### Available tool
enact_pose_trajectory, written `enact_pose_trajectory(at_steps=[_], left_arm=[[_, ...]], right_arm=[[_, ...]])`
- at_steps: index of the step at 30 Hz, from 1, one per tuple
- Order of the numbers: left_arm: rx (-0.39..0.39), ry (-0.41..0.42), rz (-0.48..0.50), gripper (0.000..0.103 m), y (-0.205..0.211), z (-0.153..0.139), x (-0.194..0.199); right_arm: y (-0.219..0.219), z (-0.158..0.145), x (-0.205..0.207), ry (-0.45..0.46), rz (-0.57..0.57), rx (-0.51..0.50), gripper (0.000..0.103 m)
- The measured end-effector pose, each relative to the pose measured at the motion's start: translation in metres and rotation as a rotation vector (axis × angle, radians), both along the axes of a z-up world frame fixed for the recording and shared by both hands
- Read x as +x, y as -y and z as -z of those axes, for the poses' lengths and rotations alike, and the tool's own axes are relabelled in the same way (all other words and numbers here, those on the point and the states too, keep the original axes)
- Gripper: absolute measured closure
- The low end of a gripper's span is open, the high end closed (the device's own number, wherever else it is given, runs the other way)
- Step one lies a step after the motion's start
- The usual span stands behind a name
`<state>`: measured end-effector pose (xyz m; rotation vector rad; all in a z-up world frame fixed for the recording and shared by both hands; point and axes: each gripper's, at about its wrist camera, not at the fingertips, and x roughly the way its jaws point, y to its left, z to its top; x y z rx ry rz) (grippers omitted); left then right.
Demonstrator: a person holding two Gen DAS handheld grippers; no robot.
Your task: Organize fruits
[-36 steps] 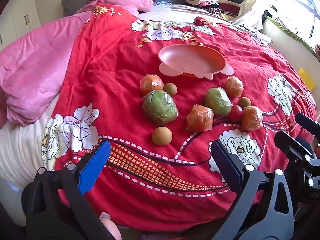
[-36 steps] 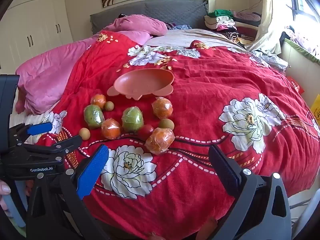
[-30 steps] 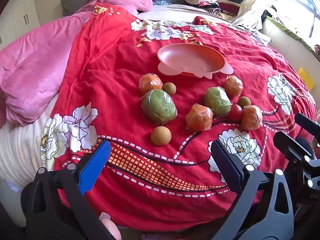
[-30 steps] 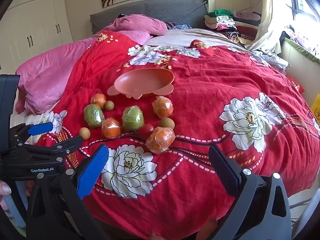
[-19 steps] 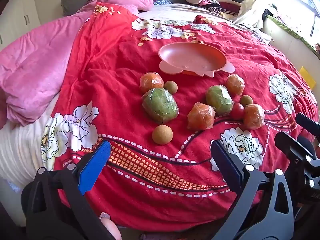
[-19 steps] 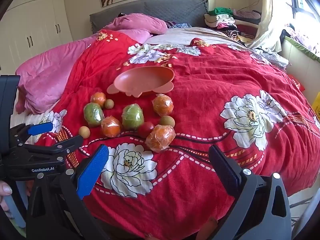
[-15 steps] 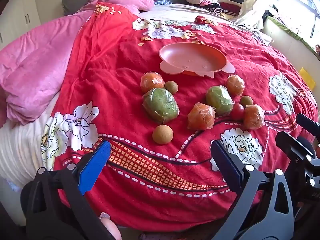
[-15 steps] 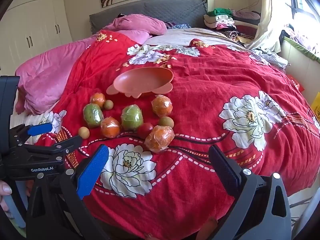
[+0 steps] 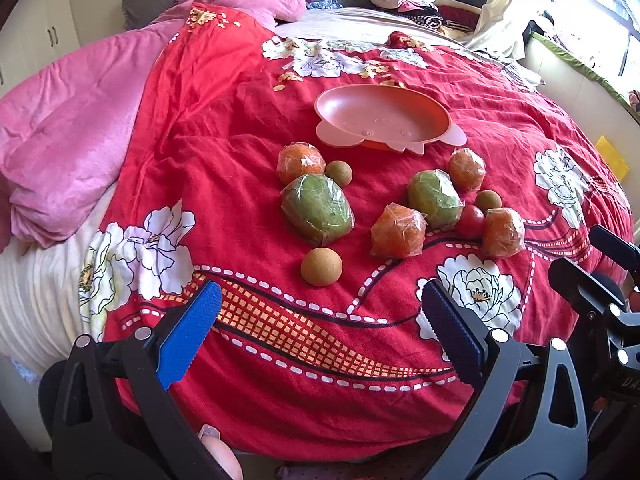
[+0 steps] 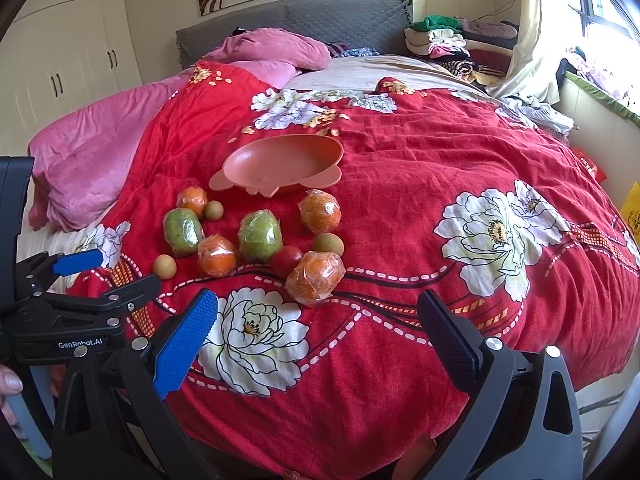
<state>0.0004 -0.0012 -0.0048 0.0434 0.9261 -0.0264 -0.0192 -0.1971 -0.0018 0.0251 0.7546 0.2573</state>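
Fruits lie loose on the red flowered bedspread (image 9: 224, 128), ten of them by my count: four oranges in clear wrap, two green fruits in clear wrap, three small brown round ones, and one small red tomato-like fruit (image 10: 286, 259). Beyond them sits one pink plate (image 9: 384, 120), shallow and bare inside, with little ear-like tabs on its rim. From my left camera, one wrapped orange (image 9: 301, 161) touches a small brown fruit (image 9: 339, 172) and rests against the larger green fruit (image 9: 318, 208), whose film is wrinkled and shiny. Nearest me a lone brown ball (image 9: 321, 266) lies apart from the rest. To the right, a second wrapped orange (image 9: 398, 231) leans on the other green fruit (image 9: 434, 199); behind that one is a third orange (image 9: 467, 169), and just beside it a brown fruit (image 9: 488, 201) touches the red one, which touches the fourth orange (image 9: 503, 233). My left gripper (image 9: 318, 332) hangs over the near edge of the bed, blue pads spread wide with nothing between them. My right gripper (image 10: 318, 334) is likewise spread wide and holds nothing, the fourth orange just ahead of it. A pink blanket (image 10: 92, 148) is heaped on the left.
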Motion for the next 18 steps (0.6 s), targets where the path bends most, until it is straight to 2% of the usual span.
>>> enact_pose_trajectory(at_steps=[18], left_arm=[[-0.001, 0.004, 0.006, 0.008, 0.0055, -0.0003, -0.0044]], right_arm=[[-0.0015, 0.0002, -0.0004, 0.006, -0.002, -0.002, 0.004]])
